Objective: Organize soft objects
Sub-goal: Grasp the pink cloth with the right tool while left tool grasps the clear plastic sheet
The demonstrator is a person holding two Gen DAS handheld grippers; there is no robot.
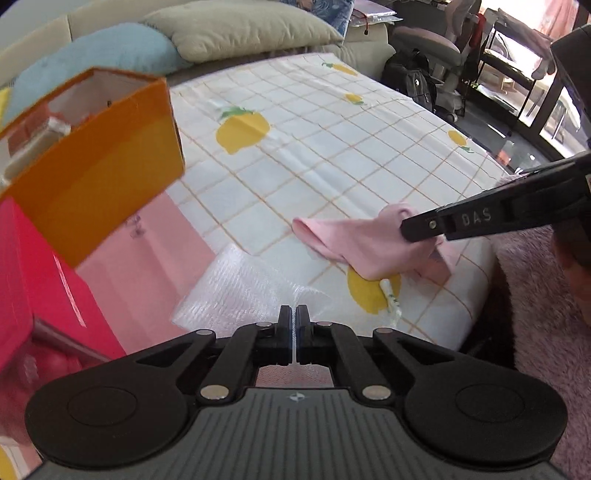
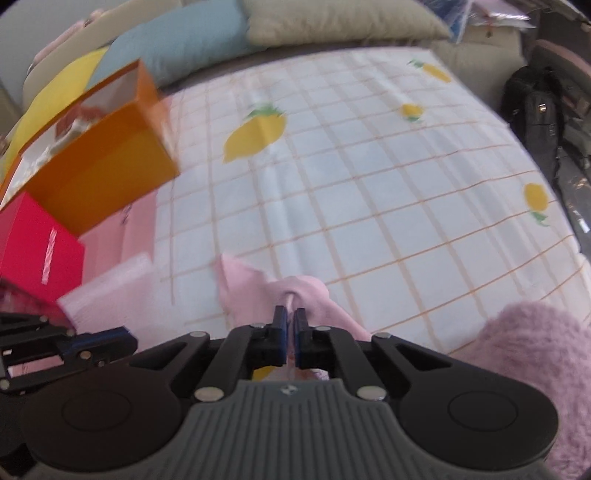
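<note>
A pink cloth (image 1: 347, 240) lies bunched on the lemon-print bed sheet (image 1: 332, 147). My right gripper (image 2: 290, 310) is shut on a raised fold of this pink cloth (image 2: 255, 291); in the left wrist view the right gripper (image 1: 406, 230) reaches in from the right. My left gripper (image 1: 294, 308) is shut on the edge of a clear bubble-wrap sheet (image 1: 240, 291), which lies left of the cloth beside the boxes. In the right wrist view the bubble wrap (image 2: 110, 291) shows at lower left with the left gripper (image 2: 110, 341) on it.
An open orange box (image 1: 96, 177) sits on a red box (image 1: 37, 280) and a pink box (image 1: 155, 240) at the left. A fuzzy pink blanket (image 1: 535, 295) lies at the right edge. Blue (image 1: 103, 51) and green (image 1: 243, 26) pillows line the back. A backpack (image 1: 410, 79) stands beyond the bed.
</note>
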